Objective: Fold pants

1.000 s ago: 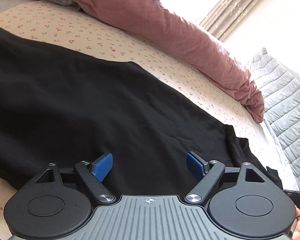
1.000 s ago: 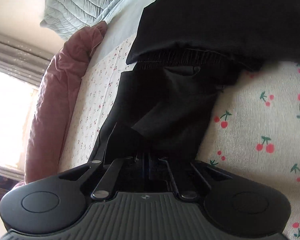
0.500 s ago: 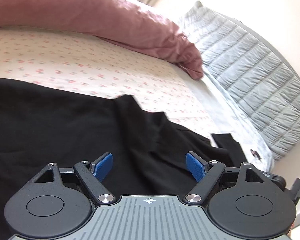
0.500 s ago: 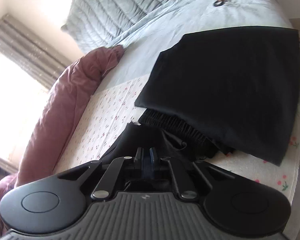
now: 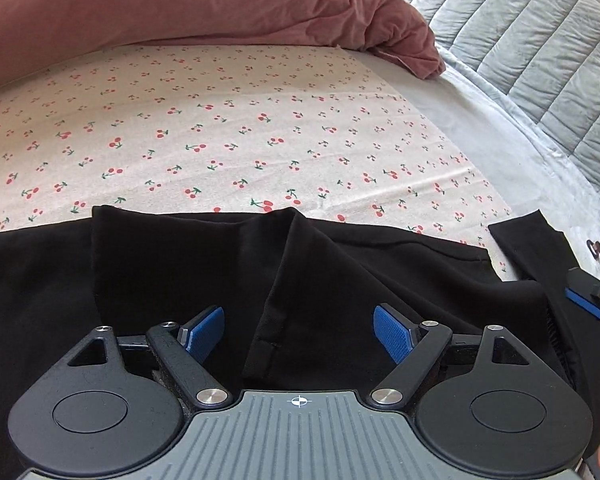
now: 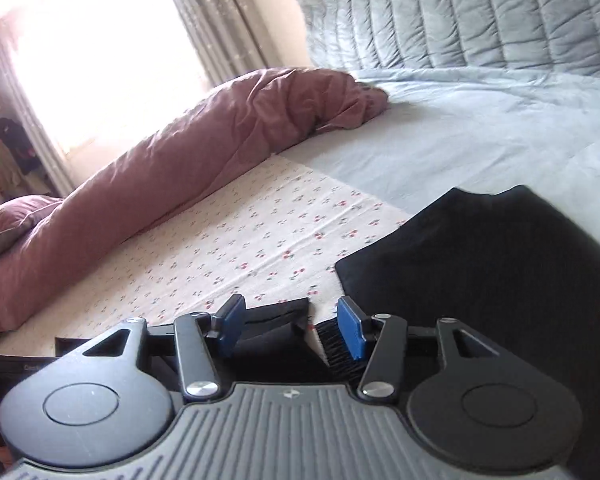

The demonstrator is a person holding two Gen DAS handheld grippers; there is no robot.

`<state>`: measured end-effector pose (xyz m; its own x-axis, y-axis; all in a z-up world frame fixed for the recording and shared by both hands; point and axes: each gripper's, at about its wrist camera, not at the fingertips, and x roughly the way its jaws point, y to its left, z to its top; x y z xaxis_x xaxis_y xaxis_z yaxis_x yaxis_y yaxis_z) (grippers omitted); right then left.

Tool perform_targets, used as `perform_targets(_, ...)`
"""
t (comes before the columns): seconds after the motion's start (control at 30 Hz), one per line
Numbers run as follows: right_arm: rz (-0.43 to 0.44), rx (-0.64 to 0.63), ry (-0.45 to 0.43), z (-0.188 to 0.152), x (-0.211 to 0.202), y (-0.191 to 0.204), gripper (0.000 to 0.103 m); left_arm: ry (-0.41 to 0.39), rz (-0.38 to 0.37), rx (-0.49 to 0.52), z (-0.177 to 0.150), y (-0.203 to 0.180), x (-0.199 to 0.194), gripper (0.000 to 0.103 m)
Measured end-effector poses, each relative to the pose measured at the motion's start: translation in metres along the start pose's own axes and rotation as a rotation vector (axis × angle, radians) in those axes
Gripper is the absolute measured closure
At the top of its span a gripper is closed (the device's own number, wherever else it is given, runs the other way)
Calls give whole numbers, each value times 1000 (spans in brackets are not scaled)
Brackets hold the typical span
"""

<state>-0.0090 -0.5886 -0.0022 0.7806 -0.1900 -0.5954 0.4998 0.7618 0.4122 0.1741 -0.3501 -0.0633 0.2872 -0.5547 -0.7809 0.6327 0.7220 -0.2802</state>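
Since a second ago the pants have gone from lying spread out flat to a folded state, with a leg end brought over so its hem now lies on top near the waist end. They rest on the bed's cherry-print sheet, with their long axis running left to right across the left wrist view.

Over that second the right gripper went from pinching black cloth to letting go: its jaws have just been opening and now stand partly spread, with cloth and a ribbed band below and between them but not pressed by the pads. In its view a second, neatly folded black garment lies just beyond, toward the grey cover.

The left gripper has swung along the pants to hang over this end. Its jaws are spread wide and empty, and the doubled leg lies directly ahead of them and below, its hem edge between the pads.

The left hand looks the nearer one for smoothing or taking the next fold across the long axis. A pink duvet lies along the far side, well apart.
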Motion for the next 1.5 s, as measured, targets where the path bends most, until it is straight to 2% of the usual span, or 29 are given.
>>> perform_targets(0.07, -65, -41, 106, -5, 35, 2, 70, 6, -10, 19, 2, -2, 7, 20)
perform_targets(0.1, -70, -74, 116, -8, 42, 5, 73, -9, 5, 31, 1, -3, 7, 23)
perform_targets(0.13, -66, -98, 143, -10, 49, 11, 81, -23, 24, 46, 0, -4, 8, 36)
perform_targets(0.17, -74, -107, 143, -11, 48, 13, 103, -28, 40, 73, 0, -5, 10, 77)
perform_targets(0.2, -82, -100, 132, -9, 48, 15, 103, -25, 53, 83, 2, -5, 11, 95)
perform_targets(0.27, -97, -115, 57, -7, 38, 22, 103, -24, 4, 45, 8, -1, 9, 99)
perform_targets(0.37, -76, -108, -31, 2, 16, 31, 103, -91, -71, 39, 20, -2, -2, 100)
perform_targets(0.47, -83, -100, -55, 3, 12, 35, 103, -118, -109, 29, 35, -9, -8, 100)
perform_targets(0.63, -75, -99, -16, 0, 19, 27, 103, -132, -231, -6, 68, -46, -2, 100)
perform_targets(0.77, 12, 27, 19, 0, 21, 3, 103, -114, -305, 8, 80, -93, 23, 100)
perform_targets(0.8, 7, 37, 22, 0, 20, 0, 103, -100, -307, 10, 82, -104, 32, 100)
perform_targets(0.83, -20, 42, 17, 1, 18, -2, 97, -82, -306, 14, 83, -113, 41, 100)
perform_targets(0.87, -68, 39, 2, 1, 15, -4, 85, -67, -298, 14, 83, -119, 49, 100)
perform_targets(0.9, -97, 40, -15, 2, 10, -6, 77, -51, -292, 12, 82, -124, 60, 100)
perform_targets(0.93, -106, 44, -34, 2, 5, -7, 64, -33, -294, 7, 80, -125, 69, 99)
perform_targets(0.97, -108, 45, -48, 2, -1, -7, 59, -7, -303, -12, 75, -121, 77, 98)
perform_targets(1.03, -109, -16, -83, 0, -15, 3, 58, 28, -335, -87, 70, -105, 89, 96)
perform_targets(1.07, -100, -56, -101, -1, -20, 9, 58, 36, -352, -129, 68, -96, 92, 89)
perform_targets(1.13, -29, -144, -112, -6, -26, 24, 58, 35, -374, -187, 66, -83, 95, 78)
perform_targets(1.2, 22, -200, -43, -11, -17, 35, 58, 26, -381, -236, 67, -76, 96, 66)
perform_targets(1.23, 15, -245, 0, -15, -9, 42, 58, 20, -386, -253, 69, -74, 96, 61)
perform_targets(1.3, -36, -327, 74, -24, 5, 51, 58, 0, -405, -265, 73, -74, 92, 57)
perform_targets(1.4, -125, -402, 158, -36, 18, 53, 61, -14, -405, -231, 78, -81, 86, 50)
perform_targets(1.43, -130, -401, 178, -37, 21, 51, 72, -20, -403, -218, 79, -83, 85, 50)
perform_targets(1.47, -133, -384, 192, -37, 21, 47, 102, -25, -399, -214, 80, -85, 85, 50)
perform_targets(1.5, -143, -372, 190, -36, 21, 44, 103, -23, -394, -217, 80, -85, 85, 50)
